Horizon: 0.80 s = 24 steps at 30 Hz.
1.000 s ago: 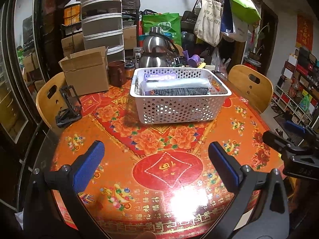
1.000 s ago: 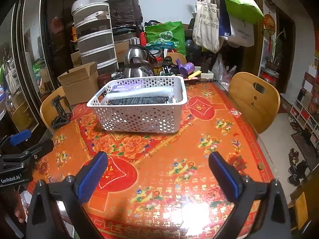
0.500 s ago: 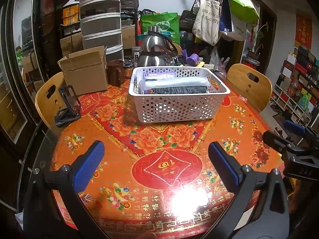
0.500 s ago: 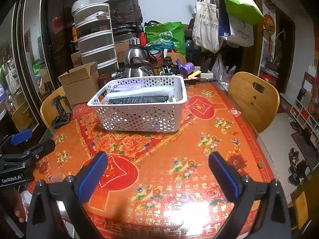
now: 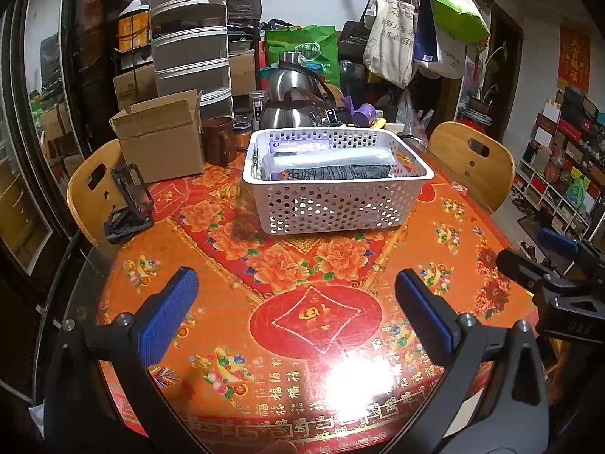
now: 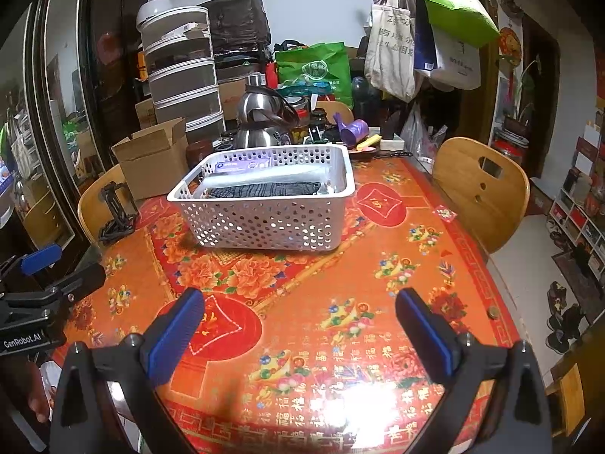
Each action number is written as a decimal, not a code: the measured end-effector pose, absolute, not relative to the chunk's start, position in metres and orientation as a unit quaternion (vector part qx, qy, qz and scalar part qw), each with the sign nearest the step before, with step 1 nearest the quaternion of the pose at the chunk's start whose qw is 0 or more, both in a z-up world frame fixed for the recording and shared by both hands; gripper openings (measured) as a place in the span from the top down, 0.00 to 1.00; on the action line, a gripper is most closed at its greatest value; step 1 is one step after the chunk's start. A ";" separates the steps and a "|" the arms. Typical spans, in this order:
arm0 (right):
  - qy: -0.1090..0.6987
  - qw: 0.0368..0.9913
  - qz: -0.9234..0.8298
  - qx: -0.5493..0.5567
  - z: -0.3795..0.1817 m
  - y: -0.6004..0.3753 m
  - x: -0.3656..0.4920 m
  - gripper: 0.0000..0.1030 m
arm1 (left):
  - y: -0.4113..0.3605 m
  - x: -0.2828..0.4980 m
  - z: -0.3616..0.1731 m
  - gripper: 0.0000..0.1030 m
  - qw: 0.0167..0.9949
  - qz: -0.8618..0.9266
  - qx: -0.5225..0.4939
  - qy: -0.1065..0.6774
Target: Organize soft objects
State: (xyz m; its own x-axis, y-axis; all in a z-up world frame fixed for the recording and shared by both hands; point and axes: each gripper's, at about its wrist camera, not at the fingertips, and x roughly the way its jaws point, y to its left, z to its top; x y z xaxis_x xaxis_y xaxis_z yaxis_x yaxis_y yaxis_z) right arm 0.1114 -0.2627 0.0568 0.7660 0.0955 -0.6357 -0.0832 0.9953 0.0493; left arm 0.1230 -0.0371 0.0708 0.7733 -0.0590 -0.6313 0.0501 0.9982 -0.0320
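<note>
A white perforated basket (image 5: 332, 208) (image 6: 264, 223) stands at the far middle of the round table. Inside lie a dark grey folded cloth in clear wrap (image 5: 336, 171) (image 6: 264, 190) and a purple-labelled pack (image 5: 298, 146) (image 6: 242, 165) behind it. My left gripper (image 5: 297, 310) hovers open over the near table edge, nothing between its blue pads. My right gripper (image 6: 298, 325) is open too, empty, well short of the basket. Each gripper shows at the edge of the other's view: the right one (image 5: 556, 265) and the left one (image 6: 45, 283).
The table carries a red and orange floral cover (image 5: 314, 314). A cardboard box (image 5: 162, 143), a brown mug (image 5: 219, 140), steel kettles (image 5: 291, 102) and jars crowd the far edge. A black folding stand (image 5: 128, 204) sits at the left. Wooden chairs (image 6: 480, 189) flank the table.
Both grippers stay open and nearly still; the views drift only slightly, with the basket sitting a touch lower and nearer in the right wrist view.
</note>
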 end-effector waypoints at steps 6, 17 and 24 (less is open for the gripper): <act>0.339 0.939 0.047 0.008 0.057 -0.263 0.111 0.02 | -0.036 0.123 0.071 0.00 0.941 -0.032 -0.008 0.338; 0.340 0.939 0.048 0.008 0.057 -0.263 0.111 0.02 | -0.035 0.123 0.069 0.00 0.939 -0.036 -0.010 0.342; 0.341 0.939 0.048 0.009 0.058 -0.263 0.110 0.02 | -0.036 0.123 0.068 0.00 0.939 -0.036 -0.008 0.343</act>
